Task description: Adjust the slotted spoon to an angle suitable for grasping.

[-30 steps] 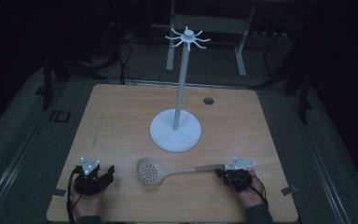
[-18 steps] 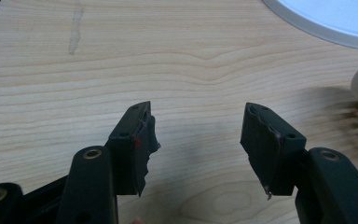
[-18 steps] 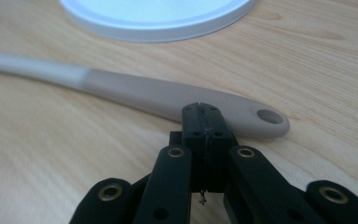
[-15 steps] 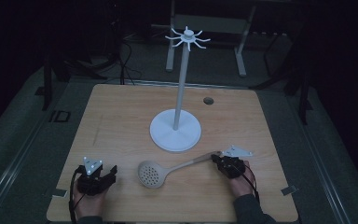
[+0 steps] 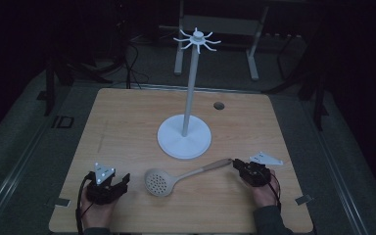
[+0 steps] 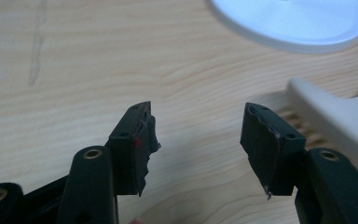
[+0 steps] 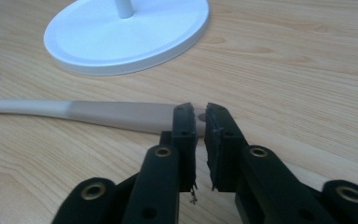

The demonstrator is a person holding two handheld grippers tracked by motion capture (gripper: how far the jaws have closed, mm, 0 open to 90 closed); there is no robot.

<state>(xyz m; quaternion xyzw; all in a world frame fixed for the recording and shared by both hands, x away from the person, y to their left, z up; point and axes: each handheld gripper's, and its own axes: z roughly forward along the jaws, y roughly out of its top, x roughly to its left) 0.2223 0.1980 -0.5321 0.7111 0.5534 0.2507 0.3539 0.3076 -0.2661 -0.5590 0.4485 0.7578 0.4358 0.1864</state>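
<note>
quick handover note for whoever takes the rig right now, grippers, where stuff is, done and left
Left gripper: open, resting on the table left of the skimmer spoon.
Right gripper: fingers have just been opening, a narrow gap now, tips at the spoon's handle end, not gripping it.
Spoon lies flat in front of the white hook stand.
Done: nothing hung.
Left: probably grasp the handle and hang the spoon on the stand.

White slotted spoon [image 5: 178,178] lying flat, lower centre of the high view, perforated bowl left, tan handle end pointing right.
</note>
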